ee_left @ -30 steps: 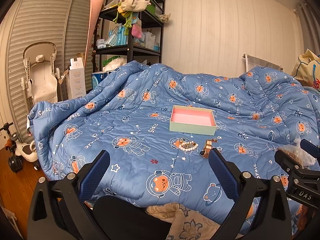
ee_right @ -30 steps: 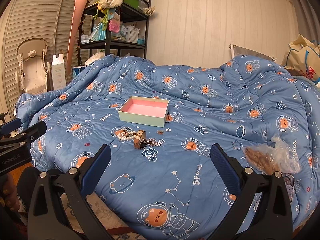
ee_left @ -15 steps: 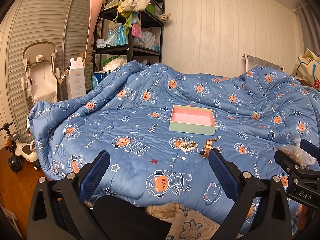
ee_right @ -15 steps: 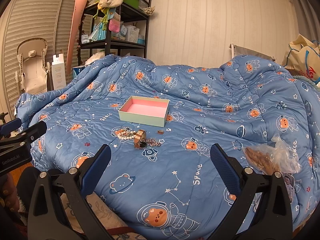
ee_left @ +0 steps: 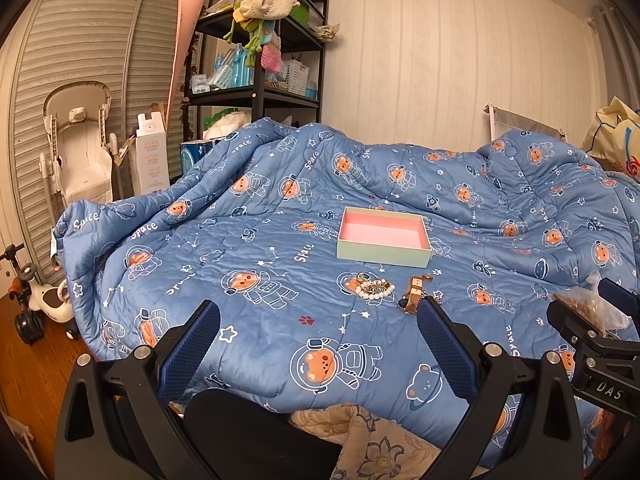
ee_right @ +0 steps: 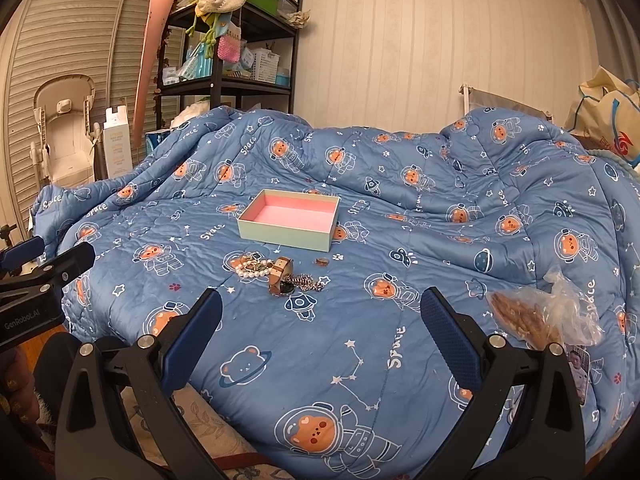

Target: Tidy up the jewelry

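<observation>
Nothing picked up yet; probably the very start of the sorting. Left gripper (ee_left: pixel 318 334) and right gripper (ee_right: pixel 320 320) both spread wide, nothing between the pads. Jewelry pile (ee_right: pixel 276 274) lying on the blue quilt (ee_right: pixel 400 320) at centre frame, well above the fingertips, just below the pink-lined box (ee_right: pixel 289 220), not touching it. Small ring (ee_right: pixel 322 261) slightly right of the pile. Next: reach forward, close gently on one piece, thin and easy to slip.
</observation>
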`<state>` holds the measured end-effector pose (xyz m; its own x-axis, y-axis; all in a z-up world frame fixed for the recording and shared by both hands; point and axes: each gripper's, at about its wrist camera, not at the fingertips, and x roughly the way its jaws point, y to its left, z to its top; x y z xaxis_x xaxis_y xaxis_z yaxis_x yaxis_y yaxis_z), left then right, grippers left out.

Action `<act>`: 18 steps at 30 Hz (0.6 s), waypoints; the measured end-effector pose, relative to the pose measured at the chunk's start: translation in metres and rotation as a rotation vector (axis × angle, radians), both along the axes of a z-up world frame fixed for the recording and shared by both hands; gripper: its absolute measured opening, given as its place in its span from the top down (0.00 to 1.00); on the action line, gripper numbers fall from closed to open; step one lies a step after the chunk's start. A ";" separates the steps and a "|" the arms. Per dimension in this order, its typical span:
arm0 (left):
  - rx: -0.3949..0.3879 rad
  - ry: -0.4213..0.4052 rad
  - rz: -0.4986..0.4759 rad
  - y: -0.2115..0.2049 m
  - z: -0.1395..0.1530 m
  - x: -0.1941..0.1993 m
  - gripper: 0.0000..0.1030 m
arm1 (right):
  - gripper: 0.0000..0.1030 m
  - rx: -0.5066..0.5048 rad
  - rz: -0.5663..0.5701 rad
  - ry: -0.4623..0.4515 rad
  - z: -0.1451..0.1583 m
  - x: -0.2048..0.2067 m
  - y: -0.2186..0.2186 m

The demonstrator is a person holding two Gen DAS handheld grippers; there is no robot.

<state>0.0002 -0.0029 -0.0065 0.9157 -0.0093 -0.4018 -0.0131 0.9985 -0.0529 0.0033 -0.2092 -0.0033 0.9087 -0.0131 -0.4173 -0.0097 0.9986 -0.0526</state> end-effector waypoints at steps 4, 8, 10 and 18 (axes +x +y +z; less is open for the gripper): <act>-0.001 0.000 0.001 0.000 0.000 0.000 0.06 | 0.05 0.000 0.001 0.000 0.000 0.000 0.000; 0.000 0.001 0.001 0.000 0.000 0.000 0.06 | 0.05 0.000 0.000 0.000 0.000 0.000 0.000; 0.000 0.002 -0.001 0.000 0.000 0.000 0.06 | 0.05 0.000 0.001 0.000 0.000 0.001 0.000; 0.000 0.003 -0.001 -0.002 0.001 0.001 0.06 | 0.05 0.002 -0.001 0.002 -0.001 0.002 0.000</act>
<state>0.0007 -0.0049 -0.0052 0.9144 -0.0099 -0.4046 -0.0127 0.9985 -0.0532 0.0048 -0.2088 -0.0043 0.9076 -0.0132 -0.4196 -0.0091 0.9987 -0.0509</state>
